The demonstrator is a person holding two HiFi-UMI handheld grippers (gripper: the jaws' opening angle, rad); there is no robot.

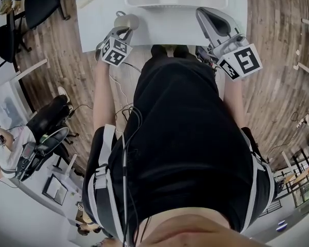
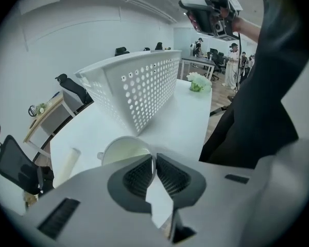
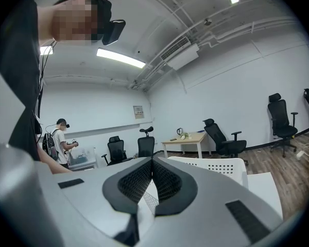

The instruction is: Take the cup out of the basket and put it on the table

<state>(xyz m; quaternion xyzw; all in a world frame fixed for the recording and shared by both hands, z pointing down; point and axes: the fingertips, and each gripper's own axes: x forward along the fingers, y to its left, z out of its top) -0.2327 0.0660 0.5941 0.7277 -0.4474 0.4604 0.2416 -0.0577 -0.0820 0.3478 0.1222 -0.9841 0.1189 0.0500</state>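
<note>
Cup (image 2: 124, 151), pale and upright with its mouth open upward, outside the basket (image 2: 139, 86) and low over the near left part of the white table (image 2: 185, 122); whether its base rests on the tabletop cannot be told; a small handle projects from its left side. Left gripper (image 2: 153, 157) tilted steeply downward, jaws nearly together and pinching the near right wall of the cup's rim between their tips; in the head view the same gripper (image 1: 122, 32) reaches over the table's near edge to the cup (image 1: 126, 20), its marker cube (image 1: 116, 51) toward the person. Basket white, with perforated walls, on the table just beyond and to the right of the cup; in the head view it (image 1: 175, 4) lies at the far centre of the table (image 1: 165, 32). Right gripper (image 3: 152, 161) held roughly level, jaws closed against each other with nothing held, the basket's perforated wall visible beyond them; in the head view it (image 1: 203, 13) hangs over the table's near right part, well apart from the cup. Pale cylinder (image 2: 68, 164) on the table left of the cup; small plant (image 2: 198, 81) at the table's far end; wooden floor (image 1: 278, 86) around the table.
</note>
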